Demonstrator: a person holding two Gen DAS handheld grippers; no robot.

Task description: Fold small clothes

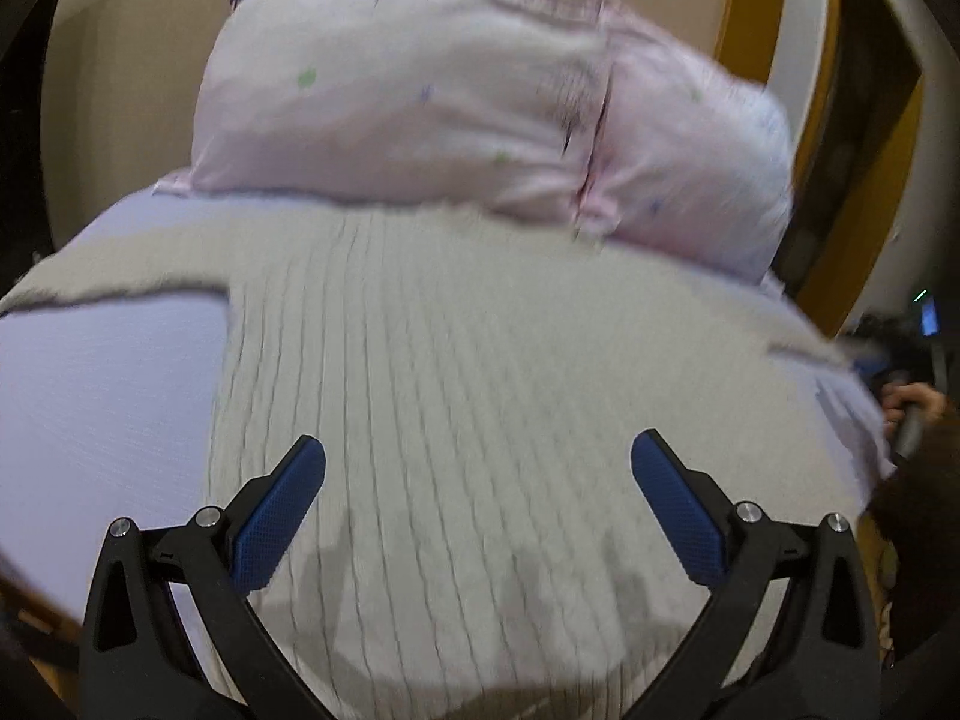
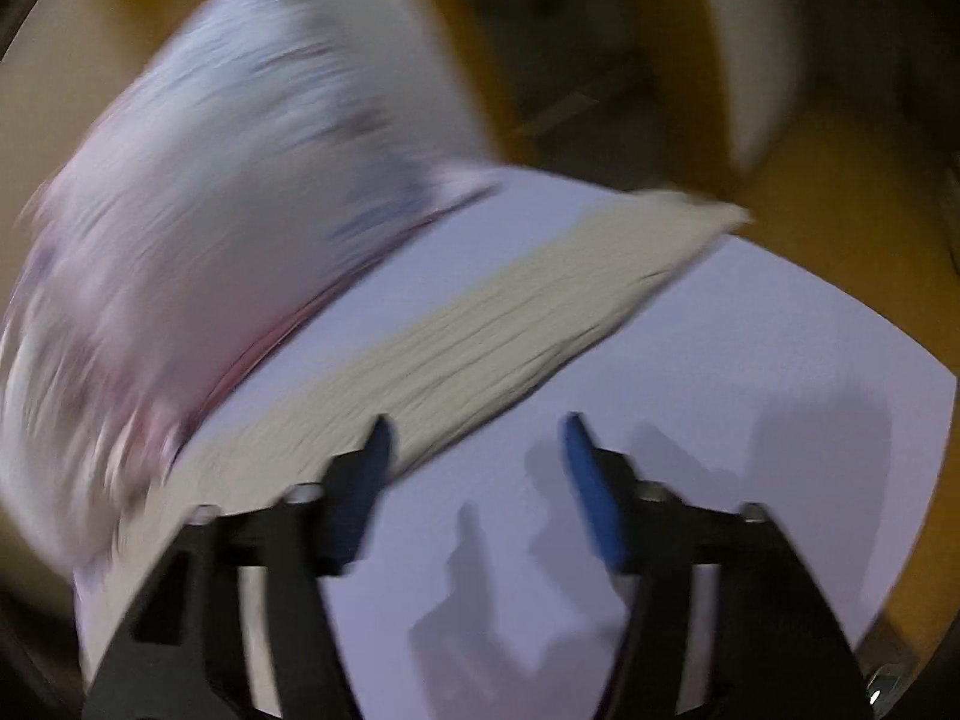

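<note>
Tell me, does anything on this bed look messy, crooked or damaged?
Nothing looks damaged or spilled. The grey ribbed garment lies spread on the lilac sheet below the pillows, not yet folded. Both the left gripper and right gripper are open, holding nothing. The right view is blurred.

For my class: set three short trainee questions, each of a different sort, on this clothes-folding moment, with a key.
1. True or false: the left gripper is shut on the grey ribbed garment.
2. What lies at the far end of the bed, beyond the garment? A) pillows B) a basket C) a lamp
3. Fill in: the right gripper has its fingers ____, holding nothing, over the lilac sheet.

Key: 1 false, it is open above the garment; 2 A, the pale pink pillows; 3 open.
</note>
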